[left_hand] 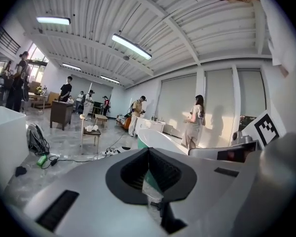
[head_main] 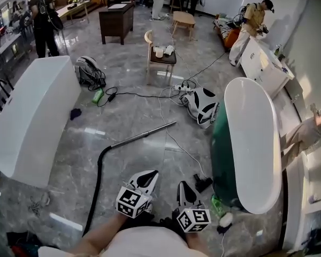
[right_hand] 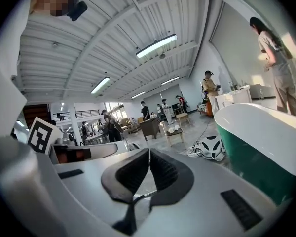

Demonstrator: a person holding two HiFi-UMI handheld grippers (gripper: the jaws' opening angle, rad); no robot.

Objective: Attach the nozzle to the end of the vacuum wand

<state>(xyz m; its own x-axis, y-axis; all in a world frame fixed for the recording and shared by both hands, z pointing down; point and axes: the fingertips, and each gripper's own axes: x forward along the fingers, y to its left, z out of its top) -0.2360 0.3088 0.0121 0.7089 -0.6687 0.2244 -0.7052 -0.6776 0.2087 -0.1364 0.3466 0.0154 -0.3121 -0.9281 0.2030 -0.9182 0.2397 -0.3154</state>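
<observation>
The vacuum wand [head_main: 144,135], a thin metal tube, lies slanted on the grey marble floor in the head view. A black hose [head_main: 98,181] curves from its lower-left end toward me. A small black nozzle [head_main: 203,183] rests on the floor beside the green tub, just right of my right gripper [head_main: 183,185]. My left gripper [head_main: 150,174] is held low, short of the wand and right of the hose. Both grippers are shut with nothing between their pads. The left gripper [left_hand: 149,150] points across the room toward the tub, and the right gripper [right_hand: 149,151] toward the chair and the vacuum body.
A white bathtub [head_main: 32,116] stands at the left and a green-sided one [head_main: 251,143] at the right. Beyond the wand are the black-and-white vacuum body [head_main: 203,106], a power strip with cables [head_main: 184,88], a wooden chair [head_main: 160,55], a backpack [head_main: 88,71] and a green bottle [head_main: 98,96]. Several people stand farther back.
</observation>
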